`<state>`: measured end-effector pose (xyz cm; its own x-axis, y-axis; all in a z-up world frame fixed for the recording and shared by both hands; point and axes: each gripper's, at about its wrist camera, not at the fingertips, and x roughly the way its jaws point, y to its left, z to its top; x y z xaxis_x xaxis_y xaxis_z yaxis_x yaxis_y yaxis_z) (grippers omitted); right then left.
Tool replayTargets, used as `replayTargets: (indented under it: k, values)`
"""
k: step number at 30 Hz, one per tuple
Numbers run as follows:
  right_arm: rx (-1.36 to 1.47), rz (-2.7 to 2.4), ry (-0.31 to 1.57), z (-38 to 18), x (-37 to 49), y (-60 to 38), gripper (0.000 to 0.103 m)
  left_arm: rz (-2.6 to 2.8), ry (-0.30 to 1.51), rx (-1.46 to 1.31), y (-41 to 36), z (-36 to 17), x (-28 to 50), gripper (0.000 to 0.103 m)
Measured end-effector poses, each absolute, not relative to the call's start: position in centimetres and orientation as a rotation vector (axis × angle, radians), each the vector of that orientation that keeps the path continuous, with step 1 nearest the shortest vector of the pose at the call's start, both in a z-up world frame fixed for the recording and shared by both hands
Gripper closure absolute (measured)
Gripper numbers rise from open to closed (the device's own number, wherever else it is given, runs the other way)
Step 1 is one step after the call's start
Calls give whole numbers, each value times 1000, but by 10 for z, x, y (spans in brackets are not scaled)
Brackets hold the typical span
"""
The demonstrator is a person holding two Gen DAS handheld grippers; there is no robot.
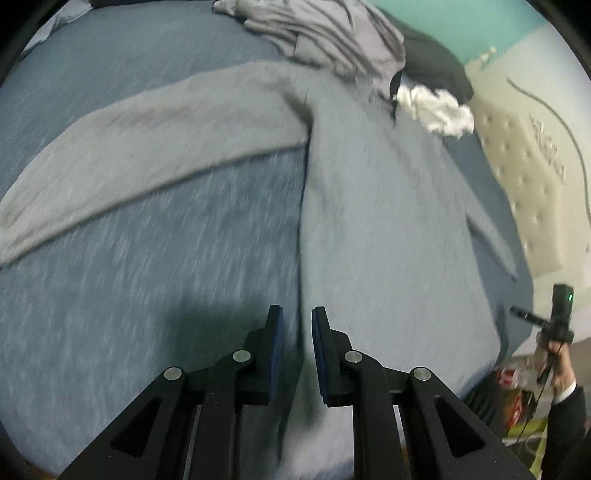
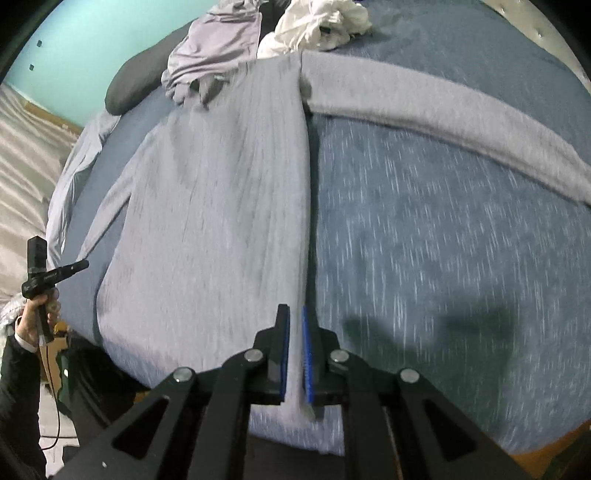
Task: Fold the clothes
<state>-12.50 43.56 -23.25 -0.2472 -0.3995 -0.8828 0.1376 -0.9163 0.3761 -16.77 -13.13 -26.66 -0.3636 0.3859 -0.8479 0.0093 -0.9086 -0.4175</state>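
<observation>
A grey long-sleeved garment [image 1: 384,229] lies spread on the blue bed, one sleeve [image 1: 140,155] stretched out to the left. My left gripper [image 1: 297,332] hovers over the garment's folded edge near the hem, jaws slightly apart, nothing between them. In the right wrist view the same garment [image 2: 214,206] lies left of centre, its sleeve [image 2: 443,110] running off right. My right gripper [image 2: 294,332] has its blue pads [image 2: 306,354] nearly together at the garment's long edge near the hem; cloth shows between them.
More clothes are heaped at the bed's far end: a lilac garment [image 1: 332,33], a white one [image 1: 436,107] and a dark one [image 1: 432,66]. The bedsheet [image 1: 129,295] is blue. A quilted headboard [image 1: 524,173] stands at right. A person's hand holds a black device [image 2: 40,273] beside the bed.
</observation>
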Motion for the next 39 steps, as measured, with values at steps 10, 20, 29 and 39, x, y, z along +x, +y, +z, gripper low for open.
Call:
replayTargets:
  k: [10, 20, 29, 39]
  values:
    - [1625, -2287, -381, -236, -210, 432, 79, 2386, -637, -1507, -145, -270, -250, 85]
    - [1558, -2355, -605, -264, -301, 439, 79, 2348, -799, -1462, -157, -305, -309, 85]
    - [1554, -2336, -631, -289, -346, 421, 78, 2420, -735, -1467, -155, -312, -333, 85]
    - [1556, -2306, -642, -302, -345, 414, 78, 2358, -996, -1483, -162, -329, -307, 77]
